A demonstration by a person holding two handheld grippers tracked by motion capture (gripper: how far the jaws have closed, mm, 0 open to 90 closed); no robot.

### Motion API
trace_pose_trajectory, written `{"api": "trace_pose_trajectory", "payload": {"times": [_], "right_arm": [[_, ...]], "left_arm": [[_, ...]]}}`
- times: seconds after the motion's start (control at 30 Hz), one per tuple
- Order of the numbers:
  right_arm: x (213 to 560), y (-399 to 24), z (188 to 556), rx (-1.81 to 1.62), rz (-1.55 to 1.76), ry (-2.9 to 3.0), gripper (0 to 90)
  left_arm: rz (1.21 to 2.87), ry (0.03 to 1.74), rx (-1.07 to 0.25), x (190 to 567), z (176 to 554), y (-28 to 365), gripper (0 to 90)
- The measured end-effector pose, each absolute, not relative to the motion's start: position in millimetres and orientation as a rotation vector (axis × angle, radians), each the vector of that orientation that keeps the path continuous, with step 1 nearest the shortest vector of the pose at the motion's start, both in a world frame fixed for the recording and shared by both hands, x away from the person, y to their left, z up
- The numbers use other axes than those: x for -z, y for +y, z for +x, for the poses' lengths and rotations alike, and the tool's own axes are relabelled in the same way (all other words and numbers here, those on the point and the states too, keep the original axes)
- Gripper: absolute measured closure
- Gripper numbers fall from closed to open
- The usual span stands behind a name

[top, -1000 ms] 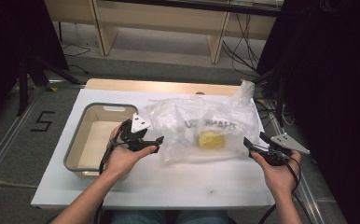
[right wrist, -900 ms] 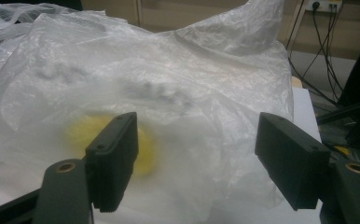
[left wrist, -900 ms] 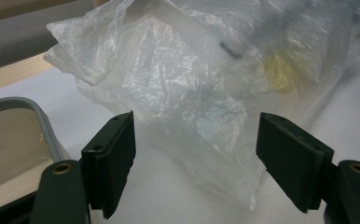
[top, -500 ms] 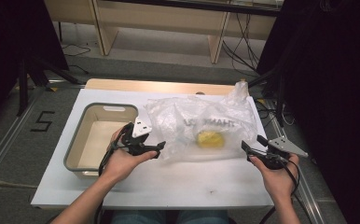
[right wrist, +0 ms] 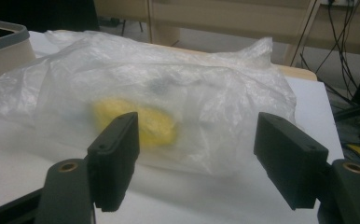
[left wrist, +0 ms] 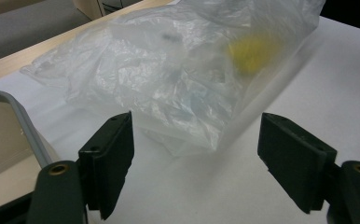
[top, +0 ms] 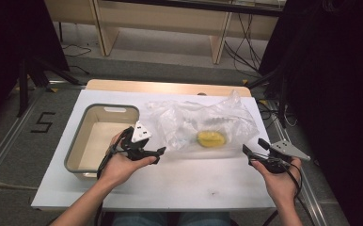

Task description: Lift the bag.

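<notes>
Nearest us, our left gripper (top: 157, 154) and right gripper (top: 254, 149) gape empty, the crumpled bag (top: 203, 125) lying mid-table between them, its yellow lump (top: 211, 138) blurred beyond naming, the tub (top: 74, 148) at far left partly hidden.
</notes>
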State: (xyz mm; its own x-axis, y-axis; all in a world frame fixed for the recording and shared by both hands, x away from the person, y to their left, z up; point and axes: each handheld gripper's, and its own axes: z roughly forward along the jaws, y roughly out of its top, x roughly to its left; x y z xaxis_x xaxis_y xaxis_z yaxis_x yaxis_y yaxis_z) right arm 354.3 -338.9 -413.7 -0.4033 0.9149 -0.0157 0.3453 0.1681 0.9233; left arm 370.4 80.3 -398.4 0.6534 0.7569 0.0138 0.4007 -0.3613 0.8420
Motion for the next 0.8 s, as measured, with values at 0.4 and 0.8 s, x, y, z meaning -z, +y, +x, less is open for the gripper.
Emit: {"api": "trace_pose_trajectory", "payload": {"times": [0.4, 0.8], "right_arm": [[414, -339, 349, -1.235, 1.173, 1.879, 31.8], [416, -341, 342, -1.24, 1.16, 1.917, 31.6]], "left_arm": [[2.015, 0.875, -0.488, 401, 362, 86, 26.3], [2.048, 0.821, -0.447, 404, 354, 95, 26.7]]}}
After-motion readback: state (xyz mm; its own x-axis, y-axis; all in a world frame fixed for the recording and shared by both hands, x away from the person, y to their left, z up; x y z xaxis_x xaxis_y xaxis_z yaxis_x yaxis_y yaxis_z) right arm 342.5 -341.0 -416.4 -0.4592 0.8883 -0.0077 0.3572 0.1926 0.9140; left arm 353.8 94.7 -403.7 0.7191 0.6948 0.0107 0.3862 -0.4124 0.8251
